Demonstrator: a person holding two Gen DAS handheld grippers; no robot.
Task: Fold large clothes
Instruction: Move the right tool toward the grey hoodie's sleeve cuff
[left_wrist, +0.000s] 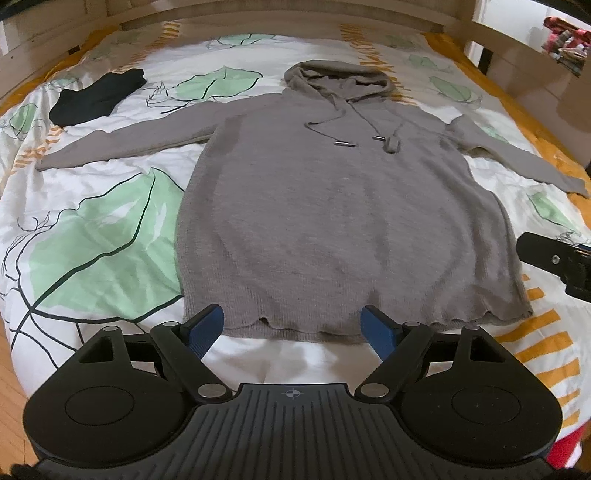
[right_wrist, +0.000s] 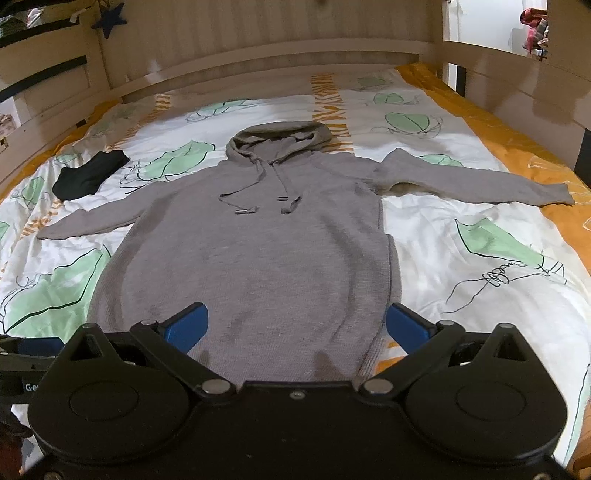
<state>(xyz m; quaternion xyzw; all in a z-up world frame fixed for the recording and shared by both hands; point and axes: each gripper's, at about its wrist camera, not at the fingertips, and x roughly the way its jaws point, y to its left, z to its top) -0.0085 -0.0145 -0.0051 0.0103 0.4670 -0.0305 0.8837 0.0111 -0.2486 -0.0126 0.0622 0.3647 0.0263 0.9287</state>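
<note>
A long grey hooded sweater (left_wrist: 332, 206) lies flat, front up, on the bed, hood away from me, both sleeves spread out to the sides. Its drawstrings (left_wrist: 345, 125) rest on the chest. My left gripper (left_wrist: 291, 326) hovers open over the sweater's bottom hem, blue pads apart, nothing between them. In the right wrist view the same sweater (right_wrist: 251, 266) fills the middle, and my right gripper (right_wrist: 295, 325) stands open above its lower right part. The right gripper's black body (left_wrist: 557, 262) shows at the right edge of the left wrist view.
The bed cover (left_wrist: 92, 236) is white with green leaf prints and orange stripes. A folded black garment (left_wrist: 94, 96) lies at the far left of the bed. A wooden headboard (right_wrist: 273, 62) and side rails enclose the bed. A wooden floor shows at lower left.
</note>
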